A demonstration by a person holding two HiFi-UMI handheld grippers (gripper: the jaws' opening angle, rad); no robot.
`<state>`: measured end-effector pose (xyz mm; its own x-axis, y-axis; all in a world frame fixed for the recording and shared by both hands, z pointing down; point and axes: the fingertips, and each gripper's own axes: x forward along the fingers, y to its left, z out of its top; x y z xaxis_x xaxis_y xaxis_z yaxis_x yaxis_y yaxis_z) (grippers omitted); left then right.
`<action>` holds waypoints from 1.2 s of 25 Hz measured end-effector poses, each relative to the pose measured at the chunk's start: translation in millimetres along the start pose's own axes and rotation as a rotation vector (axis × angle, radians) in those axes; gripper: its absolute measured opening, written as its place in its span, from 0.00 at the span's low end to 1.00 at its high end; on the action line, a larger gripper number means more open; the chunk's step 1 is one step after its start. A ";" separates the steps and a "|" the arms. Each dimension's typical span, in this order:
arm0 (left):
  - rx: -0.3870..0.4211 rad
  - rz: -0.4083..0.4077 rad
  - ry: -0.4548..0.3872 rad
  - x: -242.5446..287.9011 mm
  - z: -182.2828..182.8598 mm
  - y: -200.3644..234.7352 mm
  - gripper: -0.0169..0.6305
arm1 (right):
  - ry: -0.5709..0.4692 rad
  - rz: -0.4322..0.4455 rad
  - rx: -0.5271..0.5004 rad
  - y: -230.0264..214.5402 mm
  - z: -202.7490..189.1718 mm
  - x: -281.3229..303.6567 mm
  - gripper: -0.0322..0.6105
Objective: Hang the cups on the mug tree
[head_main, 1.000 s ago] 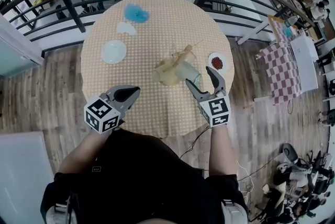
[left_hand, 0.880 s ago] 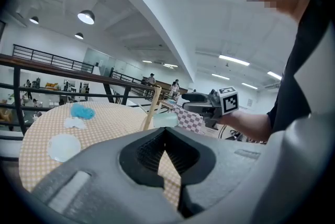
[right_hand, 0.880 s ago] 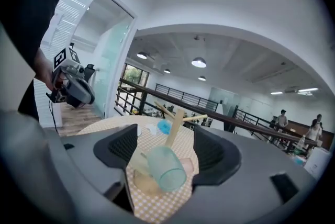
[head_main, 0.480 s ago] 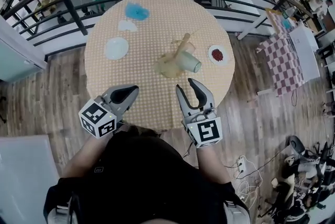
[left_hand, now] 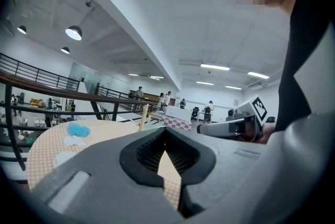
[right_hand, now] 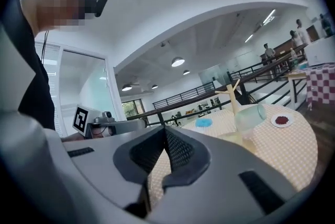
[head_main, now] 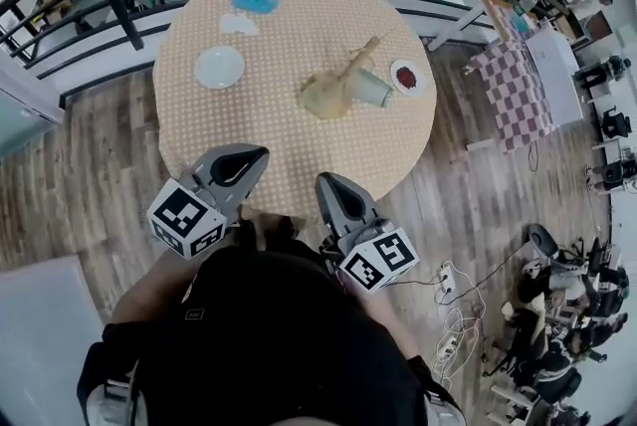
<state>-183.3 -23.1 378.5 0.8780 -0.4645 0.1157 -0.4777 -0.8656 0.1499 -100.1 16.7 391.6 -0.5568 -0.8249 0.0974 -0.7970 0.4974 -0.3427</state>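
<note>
**Inspector:** Grippers?

**Assistant:** Left gripper (head_main: 257, 157) is clamped tight and empty. Right gripper (head_main: 326, 185) jaws have just been closing and now meet on nothing. Both hang at the near edge of the round beige-checked table (head_main: 279, 36).

**Inspector:** Cup?

**Assistant:** Pale green translucent cup (head_main: 374, 92) sits tilted on the light wooden branched mug tree (head_main: 350, 74), apparently hung. Advise staying clear, since its smooth wall could slip off a slim peg.

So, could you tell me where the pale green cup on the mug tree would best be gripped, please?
Probably its rim. The cup hangs sideways on the mug tree, its open mouth toward the small dish, so one jaw could slip inside from the dish side, clear of the tree's branches. I cannot see its handle.
</note>
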 end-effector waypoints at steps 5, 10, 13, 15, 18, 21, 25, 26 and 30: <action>0.001 -0.071 0.014 -2.1 -14.5 -26.9 0.03 | 0.001 -0.042 -0.036 11.2 -7.0 -26.6 0.07; 0.001 -0.063 0.005 -3.7 -10.0 -37.5 0.04 | -0.032 -0.043 -0.071 11.8 7.9 -37.0 0.07; -0.002 -0.043 -0.011 -3.4 -4.9 -42.5 0.03 | -0.039 -0.038 -0.125 13.2 17.3 -46.6 0.07; 0.015 -0.038 -0.020 1.4 -0.2 -49.4 0.04 | -0.049 -0.037 -0.151 9.9 24.1 -56.9 0.07; 0.030 -0.026 -0.031 10.4 8.2 -60.7 0.04 | -0.081 -0.030 -0.126 -0.8 38.7 -76.0 0.07; 0.027 -0.008 -0.046 15.4 15.6 -70.6 0.03 | -0.107 -0.036 -0.122 -14.2 55.1 -92.4 0.07; 0.032 0.011 -0.051 26.2 21.4 -77.2 0.04 | -0.123 -0.023 -0.139 -28.2 67.0 -101.8 0.07; 0.037 0.014 -0.050 28.5 22.2 -78.4 0.04 | -0.127 -0.011 -0.139 -28.5 67.2 -102.2 0.07; 0.060 0.016 -0.038 36.9 24.1 -85.1 0.04 | -0.131 0.023 -0.141 -28.8 63.2 -101.3 0.07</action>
<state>-109.5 28.9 346.3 0.8712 -0.4845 0.0798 -0.4903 -0.8669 0.0895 -6.0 69.0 332.5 -0.5476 -0.8360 -0.0349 -0.8142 0.5420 -0.2079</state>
